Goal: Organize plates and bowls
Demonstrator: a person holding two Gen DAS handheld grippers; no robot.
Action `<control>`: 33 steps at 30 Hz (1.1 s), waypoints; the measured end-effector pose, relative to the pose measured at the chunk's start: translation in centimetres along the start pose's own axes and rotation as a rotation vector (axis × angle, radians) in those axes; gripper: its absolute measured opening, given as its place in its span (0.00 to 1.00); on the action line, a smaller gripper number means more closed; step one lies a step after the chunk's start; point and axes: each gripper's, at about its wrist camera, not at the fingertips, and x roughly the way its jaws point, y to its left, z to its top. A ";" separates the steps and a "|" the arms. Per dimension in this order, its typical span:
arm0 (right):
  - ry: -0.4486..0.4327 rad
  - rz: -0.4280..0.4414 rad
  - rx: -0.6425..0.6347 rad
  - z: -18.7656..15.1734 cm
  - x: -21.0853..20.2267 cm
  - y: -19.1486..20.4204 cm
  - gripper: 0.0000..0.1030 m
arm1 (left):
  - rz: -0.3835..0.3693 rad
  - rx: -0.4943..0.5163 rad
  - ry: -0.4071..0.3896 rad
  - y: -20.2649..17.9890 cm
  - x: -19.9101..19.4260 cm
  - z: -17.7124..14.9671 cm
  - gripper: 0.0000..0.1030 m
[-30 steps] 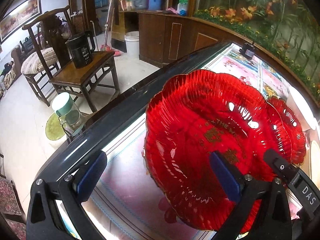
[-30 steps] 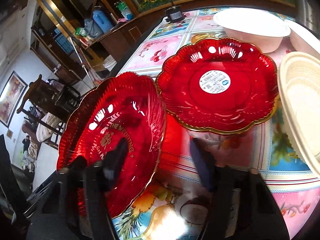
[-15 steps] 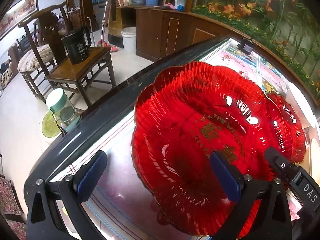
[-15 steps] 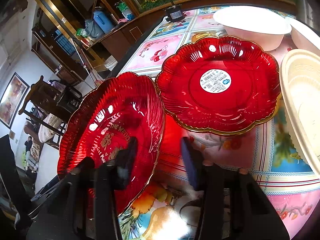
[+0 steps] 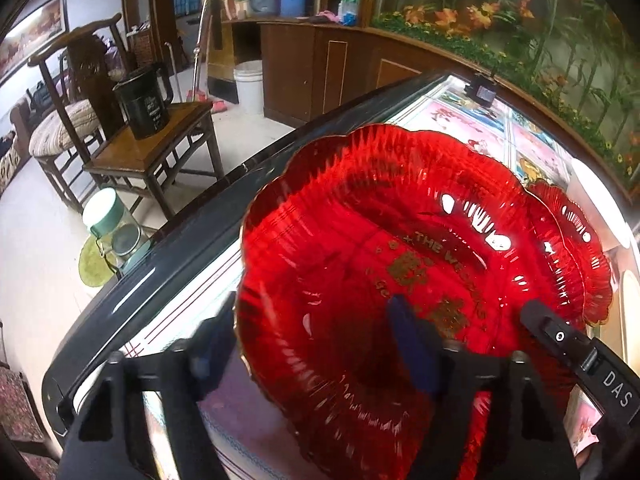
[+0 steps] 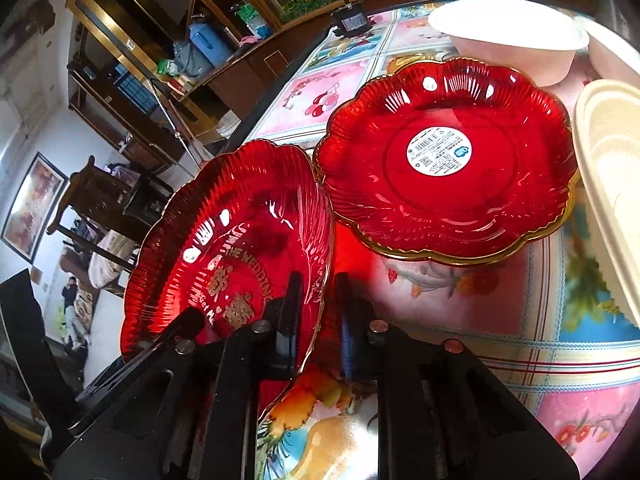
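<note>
Right gripper (image 6: 318, 308), apart a second ago, now clamps the tilted plate (image 6: 240, 240) at lower left, ready for stacking; left gripper (image 5: 312, 344) narrowing around it, grip uncertain.

"THE WEDDING" in gold on tilted red plate (image 6: 236, 256), "DAS" on black gripper part (image 5: 612, 384)

home, living/dining rm | wooden chair (image 5: 68, 120) | framed pic (image 6: 34, 204) | kettle (image 5: 146, 104)

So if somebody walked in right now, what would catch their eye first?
The tilted red plate with gold wedding lettering, its rim pinched in the right gripper, fills the near left. A second red plate with a white sticker lies flat on the flowery tablecloth beyond it, with white bowls behind and to the right.
</note>
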 end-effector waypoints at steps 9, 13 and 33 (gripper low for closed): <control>-0.012 -0.015 -0.009 -0.3 -0.1 0.2 0.11 | -0.033 -0.009 -0.002 0.8 -0.3 0.0 0.32; -0.009 -0.024 -0.017 -0.7 -0.3 0.5 0.11 | -0.033 -0.009 0.010 1.0 -0.6 -0.1 0.30; -0.015 0.006 -0.114 -5.9 -4.7 2.6 0.11 | -0.012 0.079 -0.033 3.0 -7.4 -3.9 0.31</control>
